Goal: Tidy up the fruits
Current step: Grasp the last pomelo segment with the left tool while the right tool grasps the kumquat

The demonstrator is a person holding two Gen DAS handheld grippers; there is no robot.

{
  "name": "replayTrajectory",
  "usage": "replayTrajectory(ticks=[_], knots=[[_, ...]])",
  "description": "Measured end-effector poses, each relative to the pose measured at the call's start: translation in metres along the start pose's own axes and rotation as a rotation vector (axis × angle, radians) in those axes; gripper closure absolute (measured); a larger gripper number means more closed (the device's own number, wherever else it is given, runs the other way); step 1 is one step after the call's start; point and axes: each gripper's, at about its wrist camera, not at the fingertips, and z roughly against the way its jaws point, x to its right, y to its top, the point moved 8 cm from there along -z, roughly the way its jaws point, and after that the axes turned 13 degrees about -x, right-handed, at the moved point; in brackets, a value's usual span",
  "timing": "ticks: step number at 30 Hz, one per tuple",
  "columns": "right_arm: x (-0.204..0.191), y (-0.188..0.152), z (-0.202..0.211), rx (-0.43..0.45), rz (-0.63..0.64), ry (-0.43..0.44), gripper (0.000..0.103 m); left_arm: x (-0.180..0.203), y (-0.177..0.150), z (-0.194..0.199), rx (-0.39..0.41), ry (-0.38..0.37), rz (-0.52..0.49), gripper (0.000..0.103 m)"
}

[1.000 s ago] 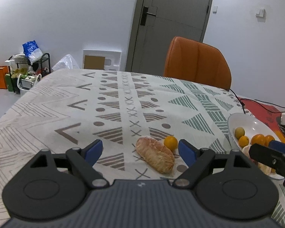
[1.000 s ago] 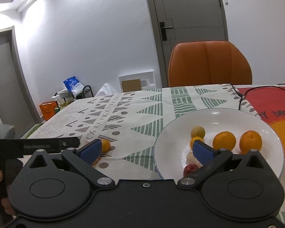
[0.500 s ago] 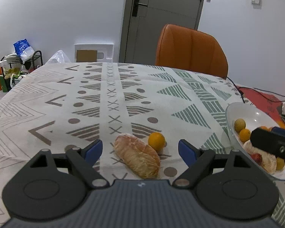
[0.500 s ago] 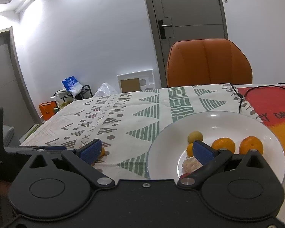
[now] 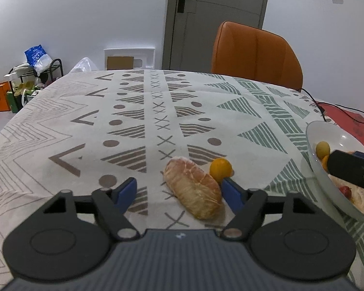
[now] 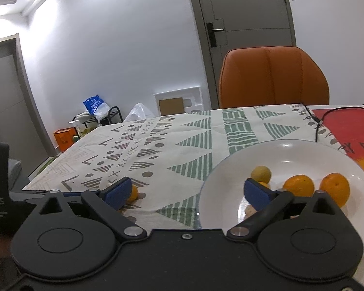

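Observation:
A peeled pomelo piece lies on the patterned tablecloth with a small orange touching its far right side. My left gripper is open, low over the cloth, its fingers on either side of the pomelo piece. The white plate at the right holds two oranges, a yellow fruit and more fruit partly hidden by my fingers. My right gripper is open and empty at the plate's near left rim. The plate also shows in the left wrist view.
An orange chair stands at the table's far side. A black cable runs over a red mat at the far right. A shelf with bags and a door are behind the table.
My left gripper has come lower and closer to the pomelo piece, which now sits between the fingertips. My right gripper has drawn back a little from the plate.

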Motion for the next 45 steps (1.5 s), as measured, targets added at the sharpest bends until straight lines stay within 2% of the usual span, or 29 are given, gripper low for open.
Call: replayTrajectory(ticks=[2, 5, 11, 17, 29, 32, 45], knots=[[-0.005, 0.000, -0.003, -0.007, 0.014, 0.007, 0.017, -0.001, -0.001, 0.003, 0.001, -0.012, -0.005, 0.041], [-0.011, -0.001, -0.006, -0.014, 0.025, 0.016, 0.018, -0.003, -0.002, 0.006, 0.001, -0.027, -0.006, 0.052], [-0.020, -0.002, -0.010, -0.021, 0.030, 0.028, 0.018, -0.012, -0.006, 0.011, -0.004, -0.040, 0.005, 0.064], [-0.028, -0.003, -0.014, -0.025, 0.043, 0.043, 0.019, -0.016, -0.004, 0.015, 0.017, -0.041, 0.024, 0.064], [-0.025, 0.000, -0.013, -0.027, 0.041, 0.035, 0.023, -0.011, 0.003, -0.002, 0.012, -0.016, 0.025, 0.064], [-0.026, 0.001, -0.016, -0.028, 0.045, 0.039, 0.024, -0.012, 0.004, -0.003, 0.016, -0.029, 0.029, 0.069], [-0.046, 0.006, -0.032, -0.056, 0.078, 0.077, 0.029, -0.041, 0.003, 0.017, 0.042, -0.011, 0.083, 0.070]])
